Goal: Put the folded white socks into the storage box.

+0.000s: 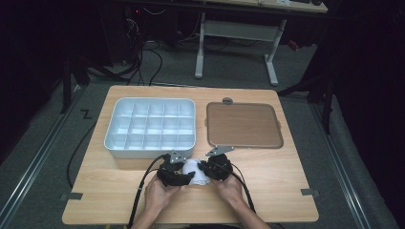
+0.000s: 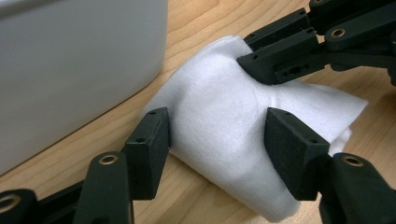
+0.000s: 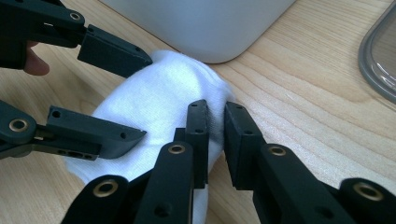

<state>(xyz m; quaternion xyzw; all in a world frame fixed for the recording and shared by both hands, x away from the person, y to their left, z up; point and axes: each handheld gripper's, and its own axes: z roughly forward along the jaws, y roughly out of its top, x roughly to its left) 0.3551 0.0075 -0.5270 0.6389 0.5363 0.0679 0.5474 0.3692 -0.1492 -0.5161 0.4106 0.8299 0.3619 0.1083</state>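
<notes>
A: What is the left hand-held gripper (image 2: 217, 135) doing?

B: Its jaws stand one on each side of a white cloth (image 2: 233, 126), pressed against the bundle, so it is clamped on the cloth across its width.

A: And the right hand-held gripper (image 3: 215, 122)?

B: Its jaws are nearly together and pinch a fold of the same cloth near one end. In the left gripper view you see it coming in from the upper right, biting into the cloth's top edge.

A: So both hold one cloth?

B: Yes. In the high view the left hand-held gripper (image 1: 175, 174) and the right hand-held gripper (image 1: 216, 168) meet over the cloth (image 1: 195, 171), with a hand behind each.

A: Where does the cloth lie?

B: On the counter (image 1: 110, 191), near the middle of its near edge, resting on the wood in a soft, rounded bundle.

A: What is around it?

B: Just beyond it, toward the far left, is a white tray (image 1: 150, 125) split into many small compartments; its rounded near corner is close to the cloth, though I cannot tell whether they touch. To the tray's right, apart from it, lies a flat brown lid (image 1: 243, 125) with a grey rim.
</notes>
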